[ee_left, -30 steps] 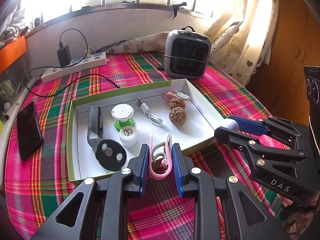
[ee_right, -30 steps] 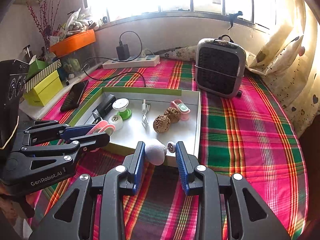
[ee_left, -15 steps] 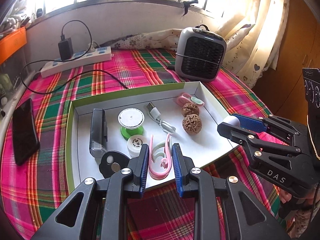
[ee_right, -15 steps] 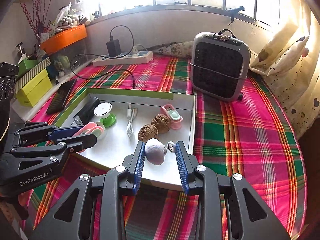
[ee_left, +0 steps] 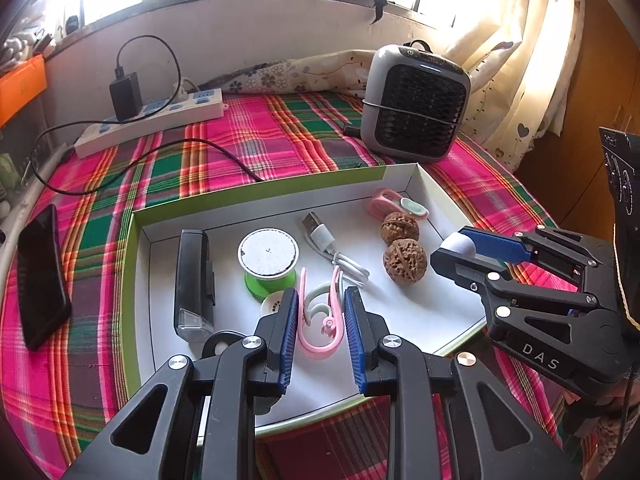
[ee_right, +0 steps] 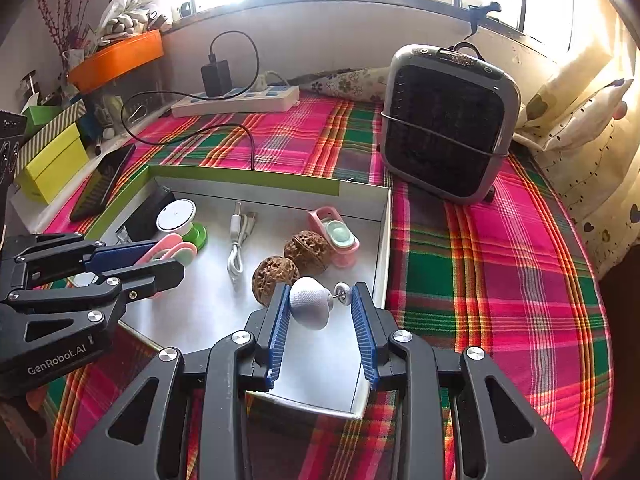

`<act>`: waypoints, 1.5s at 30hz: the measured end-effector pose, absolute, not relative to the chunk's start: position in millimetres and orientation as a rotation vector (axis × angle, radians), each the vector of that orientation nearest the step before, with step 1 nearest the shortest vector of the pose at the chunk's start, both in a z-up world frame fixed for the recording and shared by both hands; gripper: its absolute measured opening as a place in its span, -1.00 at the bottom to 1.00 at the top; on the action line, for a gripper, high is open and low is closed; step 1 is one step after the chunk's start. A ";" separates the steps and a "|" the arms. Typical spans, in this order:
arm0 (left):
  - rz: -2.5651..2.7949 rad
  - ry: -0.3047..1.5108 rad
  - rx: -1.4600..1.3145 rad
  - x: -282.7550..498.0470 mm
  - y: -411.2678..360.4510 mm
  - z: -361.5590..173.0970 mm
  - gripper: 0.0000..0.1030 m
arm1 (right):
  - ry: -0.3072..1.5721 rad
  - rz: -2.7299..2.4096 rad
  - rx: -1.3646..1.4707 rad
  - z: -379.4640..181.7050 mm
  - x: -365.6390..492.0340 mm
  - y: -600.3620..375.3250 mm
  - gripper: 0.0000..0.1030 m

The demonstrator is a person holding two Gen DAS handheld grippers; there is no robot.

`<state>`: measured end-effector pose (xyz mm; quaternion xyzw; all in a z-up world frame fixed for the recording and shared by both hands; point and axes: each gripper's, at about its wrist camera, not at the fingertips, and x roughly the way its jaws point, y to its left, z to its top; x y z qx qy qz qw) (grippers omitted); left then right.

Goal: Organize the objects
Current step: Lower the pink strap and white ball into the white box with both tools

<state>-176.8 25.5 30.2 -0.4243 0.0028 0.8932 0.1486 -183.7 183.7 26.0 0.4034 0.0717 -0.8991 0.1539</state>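
A shallow white box with a green rim lies on the plaid cloth. My left gripper is shut on a pink and mint clip above the box's front part. My right gripper is shut on a white mushroom-shaped piece with a small metal pin above the box's right front corner. In the box lie two walnuts, a white USB cable, a white and green spool, a black lamp and a pink clip.
A grey fan heater stands behind the box at the right. A power strip with a black charger and cable lies at the back left. A black phone lies left of the box. Yellow boxes stand at the far left.
Both grippers have moved forward over the box with their objects still held; the box and heater appear larger and closer.
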 end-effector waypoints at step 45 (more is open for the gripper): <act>2.551 0.157 -1.248 -199.5 47.7 22.4 -0.59 | 0.268 -2.540 1.163 13.7 -192.8 164.3 -0.37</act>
